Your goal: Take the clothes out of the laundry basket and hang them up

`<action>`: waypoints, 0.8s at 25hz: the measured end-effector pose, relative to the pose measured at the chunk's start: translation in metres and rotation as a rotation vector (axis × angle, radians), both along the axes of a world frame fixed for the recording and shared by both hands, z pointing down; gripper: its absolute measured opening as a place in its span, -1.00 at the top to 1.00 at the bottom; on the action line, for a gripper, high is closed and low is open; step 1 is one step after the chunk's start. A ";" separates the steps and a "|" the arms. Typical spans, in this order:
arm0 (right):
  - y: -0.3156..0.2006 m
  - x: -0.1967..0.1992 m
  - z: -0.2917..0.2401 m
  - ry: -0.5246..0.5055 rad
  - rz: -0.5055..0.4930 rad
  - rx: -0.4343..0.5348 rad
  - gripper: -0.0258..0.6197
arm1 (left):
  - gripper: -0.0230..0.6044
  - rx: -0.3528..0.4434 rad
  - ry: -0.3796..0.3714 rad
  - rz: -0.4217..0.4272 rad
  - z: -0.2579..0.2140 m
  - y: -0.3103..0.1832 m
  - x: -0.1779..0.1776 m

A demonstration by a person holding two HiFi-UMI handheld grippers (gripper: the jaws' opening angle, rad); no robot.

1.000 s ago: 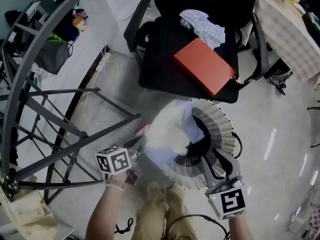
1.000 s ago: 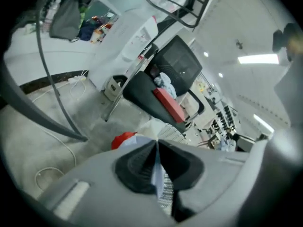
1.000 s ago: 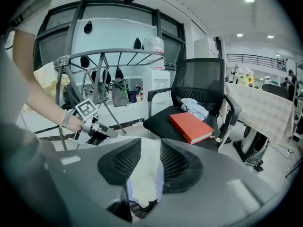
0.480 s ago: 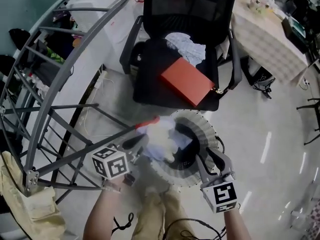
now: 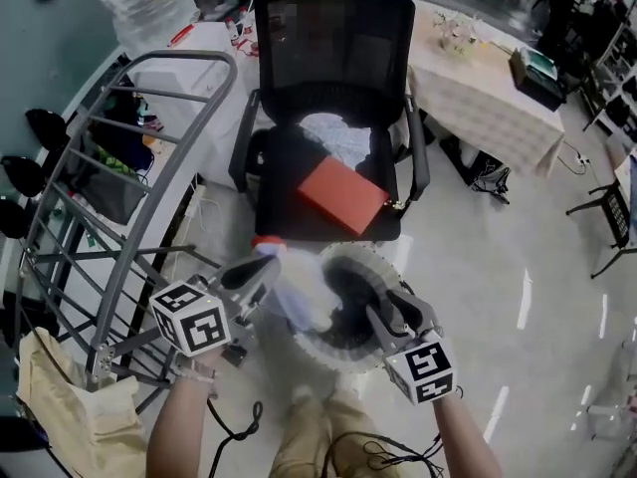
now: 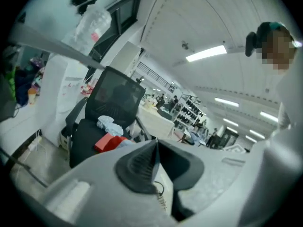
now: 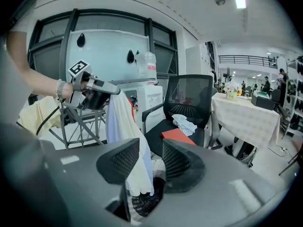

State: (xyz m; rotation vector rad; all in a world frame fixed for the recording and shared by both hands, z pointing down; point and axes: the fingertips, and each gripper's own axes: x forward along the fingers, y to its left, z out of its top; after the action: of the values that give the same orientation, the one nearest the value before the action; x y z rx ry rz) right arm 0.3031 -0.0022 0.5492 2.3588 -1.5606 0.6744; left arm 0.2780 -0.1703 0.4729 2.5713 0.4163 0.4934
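The left gripper [image 5: 257, 270] is at near left and the right gripper [image 5: 391, 310] at near right, each held in one of the person's hands above the floor. Left gripper jaws: closed together on the top of a white fabric garment [image 5: 299, 302], which hangs straight down from them. A red edge shows at the pinch point. Right gripper jaws: apart, and they have just been opening. The garment's lower end hangs in line with the gap, with neither pad pressing on it. Below the two grippers stands the round white ribbed plastic laundry basket [image 5: 333, 349], dark inside. The garment's lower end hangs over the basket's left side. To the left stands a grey metal tube drying rack [image 5: 129, 197], with a pale yellow cloth [image 5: 60, 406] draped at its near end. Farther back, a black mesh office chair [image 5: 333, 68] carries a flat red box [image 5: 341, 195] and a crumpled white cloth [image 5: 338, 139] on its seat. At far right stands a counter [image 5: 478, 98] under a pale covering.
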 end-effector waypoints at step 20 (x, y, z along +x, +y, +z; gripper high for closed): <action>-0.103 0.002 -0.102 -0.001 -0.383 0.089 0.43 | 0.89 0.223 0.333 0.150 -0.289 0.045 -0.034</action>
State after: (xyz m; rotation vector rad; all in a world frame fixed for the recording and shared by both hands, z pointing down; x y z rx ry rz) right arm 0.3055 -0.1047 0.4475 2.0250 -2.0023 0.5264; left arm 0.2441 -0.1258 0.1841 2.8611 0.7089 0.1661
